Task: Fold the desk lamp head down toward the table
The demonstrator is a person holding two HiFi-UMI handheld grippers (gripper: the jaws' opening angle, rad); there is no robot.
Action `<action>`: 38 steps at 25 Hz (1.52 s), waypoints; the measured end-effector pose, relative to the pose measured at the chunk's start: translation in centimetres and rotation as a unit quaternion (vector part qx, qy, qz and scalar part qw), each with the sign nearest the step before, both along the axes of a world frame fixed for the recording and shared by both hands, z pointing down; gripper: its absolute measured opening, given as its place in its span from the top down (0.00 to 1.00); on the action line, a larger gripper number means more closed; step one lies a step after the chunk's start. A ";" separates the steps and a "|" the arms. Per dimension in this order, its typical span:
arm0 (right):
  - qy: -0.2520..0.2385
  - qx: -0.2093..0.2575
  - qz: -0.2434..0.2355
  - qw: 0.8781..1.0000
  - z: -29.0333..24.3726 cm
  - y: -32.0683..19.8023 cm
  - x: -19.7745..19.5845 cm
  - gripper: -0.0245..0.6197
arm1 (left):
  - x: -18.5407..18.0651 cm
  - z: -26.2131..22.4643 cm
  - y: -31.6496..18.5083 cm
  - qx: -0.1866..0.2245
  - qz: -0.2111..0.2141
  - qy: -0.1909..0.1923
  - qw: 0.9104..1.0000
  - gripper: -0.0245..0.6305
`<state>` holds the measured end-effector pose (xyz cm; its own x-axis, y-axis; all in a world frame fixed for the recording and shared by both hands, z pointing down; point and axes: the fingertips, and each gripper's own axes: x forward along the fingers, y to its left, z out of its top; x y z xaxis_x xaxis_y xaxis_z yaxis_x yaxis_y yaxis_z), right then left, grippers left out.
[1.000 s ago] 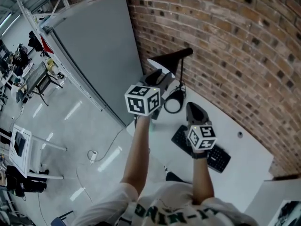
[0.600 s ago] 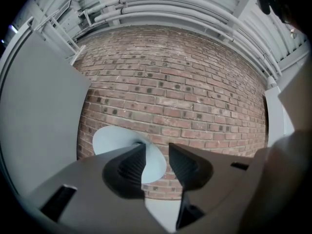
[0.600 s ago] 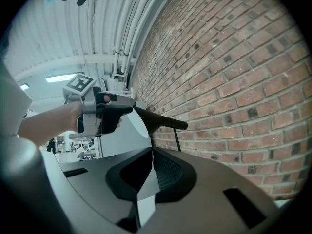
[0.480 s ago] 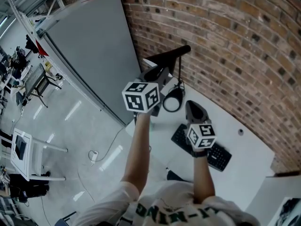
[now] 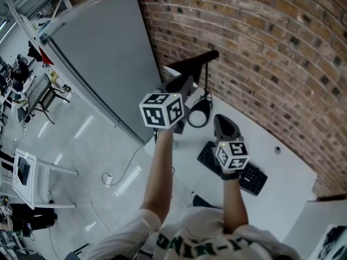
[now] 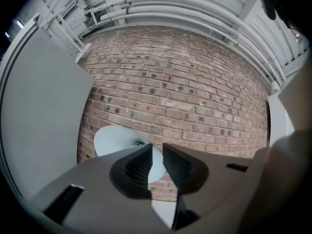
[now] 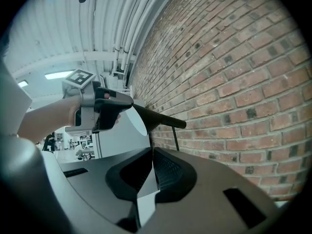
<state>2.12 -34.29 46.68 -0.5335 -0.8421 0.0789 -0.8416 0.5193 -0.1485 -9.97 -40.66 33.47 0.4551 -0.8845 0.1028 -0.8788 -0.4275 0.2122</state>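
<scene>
Lamp head [image 5: 194,64] stands raised over the worktop [image 5: 282,177], by the brick wall. Your left tongs [image 6: 157,152], just closing, sit narrowly apart with its rim between them. Right tongs [image 7: 152,152] are together, empty. Expect a light, smooth shell and a stiff hinge: grip the rim squarely.

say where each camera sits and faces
Head view: on head, steeply down at white desk; forearms, left gripper, right gripper.
Left gripper view: on it, toward red brick wall; own jaws, just closing, black desk lamp's pale head in their gap.
Right gripper view: on it, along that wall; own jaws.
Shared by gripper views: lamp head.
</scene>
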 end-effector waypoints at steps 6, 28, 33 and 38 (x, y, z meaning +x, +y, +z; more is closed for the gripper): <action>0.000 0.006 0.001 1.000 -0.4 0.3 -0.1 0.94 | -0.1 0.5 0.3 -0.001 -0.007 0.009 1.000 0.87; 0.014 0.006 -0.005 1.000 0.2 0.2 0.0 0.94 | -0.3 3.1 1.1 0.023 -0.024 0.008 0.999 0.86; 0.018 -0.002 -0.010 1.000 0.5 0.4 -0.3 0.94 | -0.5 3.9 1.3 0.017 -0.032 0.011 0.999 0.86; 0.020 -0.009 -0.012 1.000 0.9 0.3 -0.4 0.94 | -0.6 5.9 1.5 0.001 -0.033 0.022 0.999 0.86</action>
<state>1.75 -33.96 47.54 -0.5500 -0.8271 0.1162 -0.8342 0.5372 -0.1246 -10.53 -39.18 39.38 0.3990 -0.9132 0.0827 -0.8950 -0.3683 0.2516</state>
